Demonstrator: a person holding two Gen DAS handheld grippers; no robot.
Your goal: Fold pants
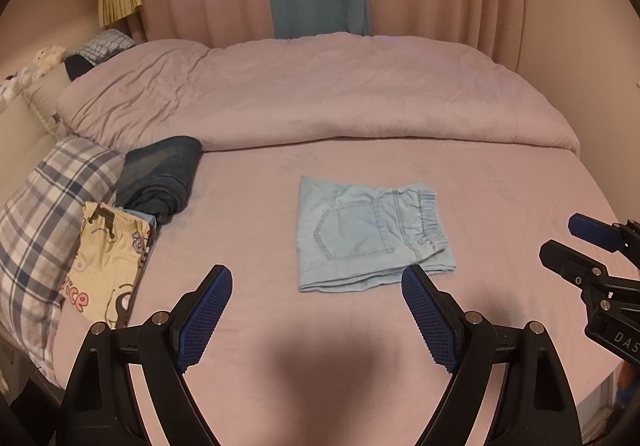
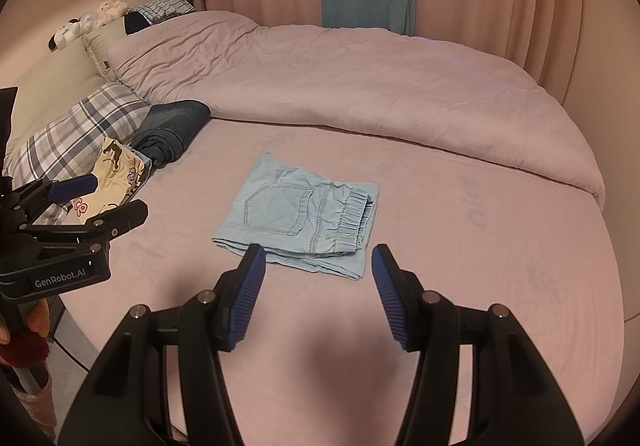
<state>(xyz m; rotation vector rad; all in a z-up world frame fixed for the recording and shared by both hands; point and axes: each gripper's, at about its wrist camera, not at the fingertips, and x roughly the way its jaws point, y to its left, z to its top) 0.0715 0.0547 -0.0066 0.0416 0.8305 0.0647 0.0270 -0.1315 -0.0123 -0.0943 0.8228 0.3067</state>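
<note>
Both pairs of fingers stood apart and held nothing; your left gripper (image 1: 316, 282) was spread wider than your right gripper (image 2: 318, 262); each hung above bare pink sheet, pointing down at a slant. Ahead of both, just past the fingertips, lay the pants (image 2: 298, 214), pale blue denim already folded into a compact packet (back pocket up) on the bed (image 2: 480, 246); the elastic waistband faced right, the doubled edges faced you. Its longer side ran left to right across your reach; your right gripper looked nearer it, by my judgement, so any last tidy fell to that hand.
</note>
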